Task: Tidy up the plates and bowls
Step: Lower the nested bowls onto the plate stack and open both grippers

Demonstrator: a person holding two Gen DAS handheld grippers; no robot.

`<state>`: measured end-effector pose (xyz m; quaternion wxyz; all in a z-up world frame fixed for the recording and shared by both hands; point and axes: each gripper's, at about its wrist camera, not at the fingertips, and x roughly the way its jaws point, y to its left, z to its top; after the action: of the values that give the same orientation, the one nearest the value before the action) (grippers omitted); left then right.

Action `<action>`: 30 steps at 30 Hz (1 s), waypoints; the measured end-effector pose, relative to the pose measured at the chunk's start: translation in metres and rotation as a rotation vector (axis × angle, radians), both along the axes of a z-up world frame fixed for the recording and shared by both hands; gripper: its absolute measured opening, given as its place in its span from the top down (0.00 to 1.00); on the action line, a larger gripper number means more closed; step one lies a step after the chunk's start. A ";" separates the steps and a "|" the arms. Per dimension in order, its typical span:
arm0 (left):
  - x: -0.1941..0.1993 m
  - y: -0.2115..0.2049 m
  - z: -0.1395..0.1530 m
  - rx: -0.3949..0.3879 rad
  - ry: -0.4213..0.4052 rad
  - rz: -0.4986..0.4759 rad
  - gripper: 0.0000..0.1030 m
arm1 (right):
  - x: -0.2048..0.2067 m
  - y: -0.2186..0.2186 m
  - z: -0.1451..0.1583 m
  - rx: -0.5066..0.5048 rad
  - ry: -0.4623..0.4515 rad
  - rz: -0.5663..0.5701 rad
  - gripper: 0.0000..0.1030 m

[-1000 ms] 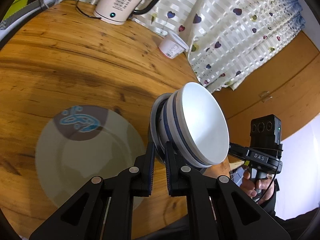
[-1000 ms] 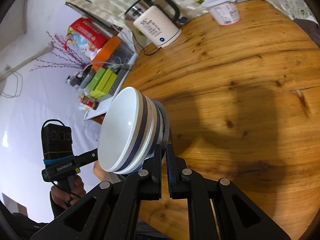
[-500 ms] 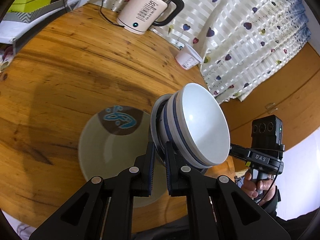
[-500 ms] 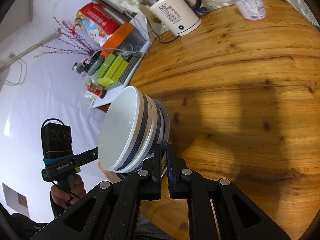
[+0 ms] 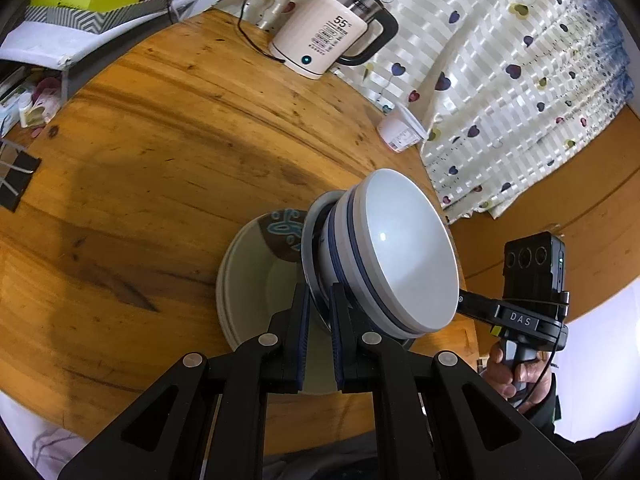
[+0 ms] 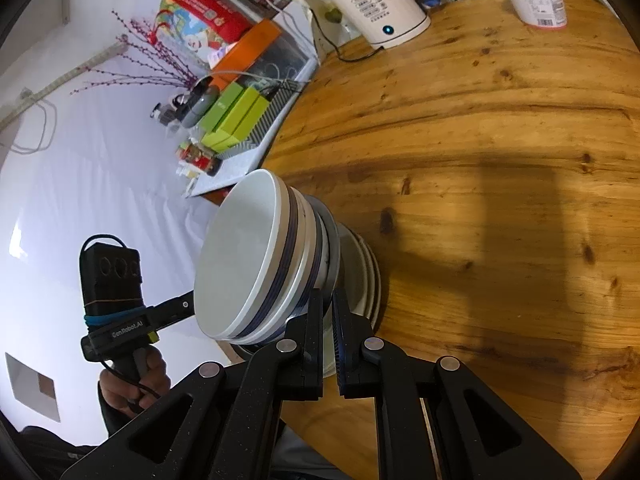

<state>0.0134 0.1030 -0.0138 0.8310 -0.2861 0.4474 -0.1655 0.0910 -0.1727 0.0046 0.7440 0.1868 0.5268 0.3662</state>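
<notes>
White bowls (image 5: 400, 256) on a plate, being clamped by both grippers (image 5: 318, 300) (image 6: 327, 312), are being brought over the plates (image 5: 248, 280) at 9 o'clock.

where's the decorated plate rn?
Left wrist view: the decorated plate lies flat on the wooden table, lower centre, beside and partly behind the bowl stack held in the left claw.

The bowls (image 5: 404, 256) were glossy glazed ceramic, the table (image 5: 160, 152) varnished knotty wood, the kettle (image 5: 320, 40) smooth plastic, the curtain (image 5: 520, 80) shiny cloth.
</notes>
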 end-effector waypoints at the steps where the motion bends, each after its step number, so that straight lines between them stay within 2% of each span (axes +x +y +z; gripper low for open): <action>1: -0.001 0.001 0.000 -0.001 0.001 0.002 0.92 | 0.000 0.002 -0.001 -0.002 0.002 0.003 0.93; 5: -0.003 0.006 -0.002 -0.006 -0.001 0.014 0.91 | 0.001 0.010 -0.005 -0.014 0.011 0.016 0.93; 7: -0.003 0.006 -0.003 -0.014 -0.005 0.011 0.92 | 0.000 0.012 -0.005 0.007 0.020 0.031 0.96; 10: -0.003 0.003 -0.002 -0.002 -0.009 0.008 0.91 | -0.004 0.020 0.000 -0.063 -0.027 0.039 0.96; 16: -0.007 0.011 -0.016 -0.025 0.029 0.026 0.91 | -0.004 0.020 -0.003 -0.036 -0.014 0.054 0.96; 30: -0.010 0.010 -0.015 -0.027 0.039 0.056 0.90 | -0.001 0.020 -0.004 -0.015 0.004 0.031 0.96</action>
<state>0.0029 0.1134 -0.0291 0.8225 -0.3131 0.4529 -0.1426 0.0897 -0.1525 0.0002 0.7385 0.1738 0.5341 0.3730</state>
